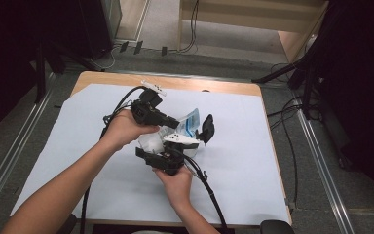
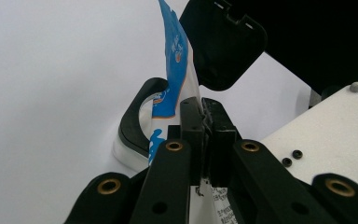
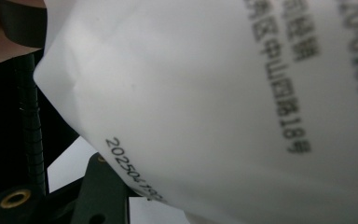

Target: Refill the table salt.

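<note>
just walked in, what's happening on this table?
A person works a blue-and-white packet with two hand-held tongs above the white sheet covering the table. The left tongs are shut on the packet's edge, holding it upright. The right tongs are at the packet from the other side, its white printed face pressed close against their camera; whether they grip it is unclear. Next to the packet, a black-rimmed white object lies on the sheet.
</note>
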The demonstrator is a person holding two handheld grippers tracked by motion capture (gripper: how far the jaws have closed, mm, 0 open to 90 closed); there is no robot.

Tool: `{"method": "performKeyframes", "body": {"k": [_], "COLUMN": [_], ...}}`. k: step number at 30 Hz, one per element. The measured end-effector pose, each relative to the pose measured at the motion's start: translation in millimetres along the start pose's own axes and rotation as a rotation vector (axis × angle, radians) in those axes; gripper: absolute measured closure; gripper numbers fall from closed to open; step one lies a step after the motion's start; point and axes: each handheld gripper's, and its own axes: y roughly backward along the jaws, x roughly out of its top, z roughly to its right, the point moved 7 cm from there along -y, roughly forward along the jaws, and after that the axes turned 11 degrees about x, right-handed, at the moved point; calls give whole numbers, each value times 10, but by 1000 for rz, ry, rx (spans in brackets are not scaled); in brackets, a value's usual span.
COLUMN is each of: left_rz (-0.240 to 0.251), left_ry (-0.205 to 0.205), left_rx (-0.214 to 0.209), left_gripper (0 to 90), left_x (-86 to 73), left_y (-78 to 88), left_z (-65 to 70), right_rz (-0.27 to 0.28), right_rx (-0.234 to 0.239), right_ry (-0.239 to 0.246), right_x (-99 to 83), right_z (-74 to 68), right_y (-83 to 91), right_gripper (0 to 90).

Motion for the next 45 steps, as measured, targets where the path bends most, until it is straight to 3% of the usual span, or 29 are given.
{"method": "performKeyframes", "body": {"k": [20, 32, 45], "left_rz": [12, 11, 21], "left_ry": [7, 8, 5], "left_rx": [0, 4, 3], "left_gripper": [891, 889, 891], "left_x": [10, 14, 23], "left_y": [-7, 2, 3], "left_z": [-1, 1, 23], "right_rz": [-26, -11, 2], "right_rx": [-28, -16, -13], "right_ry": [51, 22, 22], "right_x": [0, 12, 14], "right_z": [12, 3, -2], "right_y": [3, -2, 9], "right_gripper": [510, 522, 523]}}
